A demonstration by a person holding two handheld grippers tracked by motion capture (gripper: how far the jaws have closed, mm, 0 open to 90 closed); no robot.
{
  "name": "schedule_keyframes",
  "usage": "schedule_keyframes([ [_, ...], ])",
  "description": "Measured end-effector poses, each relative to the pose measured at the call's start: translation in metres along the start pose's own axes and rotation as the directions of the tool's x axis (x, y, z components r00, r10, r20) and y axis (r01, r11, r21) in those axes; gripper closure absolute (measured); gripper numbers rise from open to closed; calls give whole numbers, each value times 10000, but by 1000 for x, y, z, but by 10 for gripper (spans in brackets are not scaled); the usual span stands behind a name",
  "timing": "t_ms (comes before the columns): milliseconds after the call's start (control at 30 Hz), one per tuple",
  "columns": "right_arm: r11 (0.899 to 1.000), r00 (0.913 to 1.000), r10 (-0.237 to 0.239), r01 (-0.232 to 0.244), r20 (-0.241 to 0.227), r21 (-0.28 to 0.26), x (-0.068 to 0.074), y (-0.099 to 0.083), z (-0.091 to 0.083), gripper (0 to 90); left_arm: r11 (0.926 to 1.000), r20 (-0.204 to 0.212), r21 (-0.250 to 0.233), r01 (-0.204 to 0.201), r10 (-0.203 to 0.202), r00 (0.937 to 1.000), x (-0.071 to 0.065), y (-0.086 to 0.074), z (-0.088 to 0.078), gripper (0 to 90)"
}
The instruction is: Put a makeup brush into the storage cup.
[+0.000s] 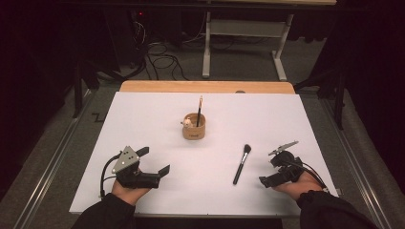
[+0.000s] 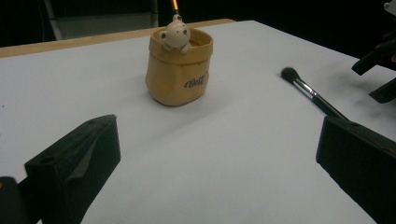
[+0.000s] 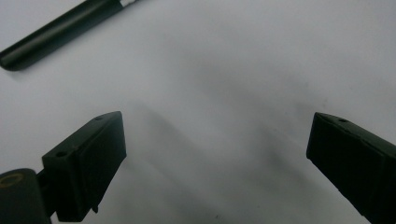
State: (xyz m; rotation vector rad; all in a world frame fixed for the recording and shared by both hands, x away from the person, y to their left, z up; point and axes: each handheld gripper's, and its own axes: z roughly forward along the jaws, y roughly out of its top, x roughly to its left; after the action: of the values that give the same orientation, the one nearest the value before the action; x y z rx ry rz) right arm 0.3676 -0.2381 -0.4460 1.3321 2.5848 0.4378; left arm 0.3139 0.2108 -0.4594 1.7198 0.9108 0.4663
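Two hand-held grippers rest on the white-covered desk [image 1: 143, 119], one in each of the person's hands, and both hold nothing. The left hand-held gripper [image 1: 155, 161] has its two black jaws standing wide apart, with bare white surface between them in the left gripper view; a grey three-cornered plate sits on top of it and one cable trails back from it toward the sleeve. The right hand-held gripper [image 1: 276, 167] likewise has its two jaws spread wide, with only white surface between them in the right gripper view. One makeup brush [image 1: 241, 164] lies flat on the desk just to the left of the right hand-held gripper, near it but not touching, its dark bristle head pointing away from the person and its black handle pointing back toward the person; in the right gripper view the end of that handle [image 3: 56, 32] crosses the upper left corner, beyond the jaw tips. From the left hand-held gripper the brush [image 2: 313, 95] lies ahead and to the right, well apart. One small tan cup [image 1: 194, 126], shaped like a bag with a little bear figure [image 2: 174, 35] on its rim, stands upright ahead of the left hand-held gripper, between and beyond the two hand-held grippers. One slim brush [image 1: 199, 110] with a dark handle stands in the cup, leaning slightly.
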Motion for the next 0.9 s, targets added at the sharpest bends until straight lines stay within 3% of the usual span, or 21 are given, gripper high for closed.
schedule_keyframes([
  [200,9979,9999,2,8,-148,642,0,1,0,61,10000,20,37,-8,8,10000,0,0,0,6],
  [233,9967,9997,170,-158,-153,802,1,1,-1,62,10000,15,45,-2,2,10000,0,0,0,6],
  [400,9927,9995,-263,279,-145,1174,6,7,-2,79,10000,7,24,16,-17,10000,1,0,0,6],
  [633,9920,9977,-664,674,-132,1065,21,24,-5,80,10000,-6,52,12,-12,10000,1,0,0,6],
  [800,9929,9978,-619,638,-224,1004,33,35,-1,67,10000,-2,36,40,-40,10000,1,0,0,6],
  [833,9936,9988,-436,458,-237,1035,37,38,-1,67,10000,5,46,34,-34,10000,1,0,0,6],
  [867,9932,9973,-659,686,-315,945,38,41,1,67,10000,10,55,25,-25,10000,1,0,0,6],
  [900,9937,9977,-590,620,-347,938,41,43,2,66,10000,13,58,18,-18,10000,1,0,0,6],
])
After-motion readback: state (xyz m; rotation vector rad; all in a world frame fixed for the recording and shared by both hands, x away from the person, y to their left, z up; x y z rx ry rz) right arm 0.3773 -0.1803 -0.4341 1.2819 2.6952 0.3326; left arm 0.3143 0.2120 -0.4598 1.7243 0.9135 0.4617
